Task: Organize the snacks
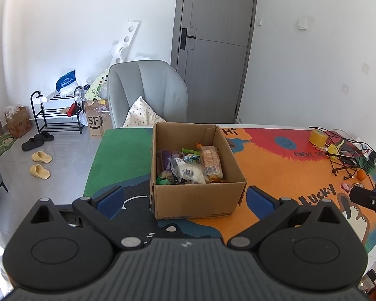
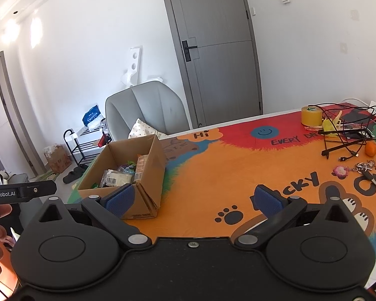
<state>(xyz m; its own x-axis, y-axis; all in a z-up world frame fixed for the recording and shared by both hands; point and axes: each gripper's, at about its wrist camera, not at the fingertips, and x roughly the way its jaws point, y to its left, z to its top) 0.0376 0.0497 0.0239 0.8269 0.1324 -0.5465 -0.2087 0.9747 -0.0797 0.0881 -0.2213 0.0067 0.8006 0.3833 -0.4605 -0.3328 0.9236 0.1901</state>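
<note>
Left wrist view: the left gripper (image 1: pixel 185 199) hovers over the near edge of the table (image 1: pixel 275 173), its jaws spread wide and empty, one blue pad on either side of a cardboard box (image 1: pixel 198 198). The box stands open on the colourful table mat, and the snacks (image 1: pixel 190 165) lie inside it: wrapped packets, among them a long orange-ended bar against the right wall and a pale packet in the middle. A grey chair (image 1: pixel 148 90) stands behind the table, a roll of yellow tape (image 1: pixel 317 136) at the far right.

Right wrist view: the right gripper (image 2: pixel 195 200) is likewise wide open and holds nothing, above bare orange mat. The box (image 2: pixel 148 175) sits to its left, snacks (image 2: pixel 124 175) visible within. An orange (image 2: pixel 371 148) and keys (image 2: pixel 366 169) lie far right.
</note>
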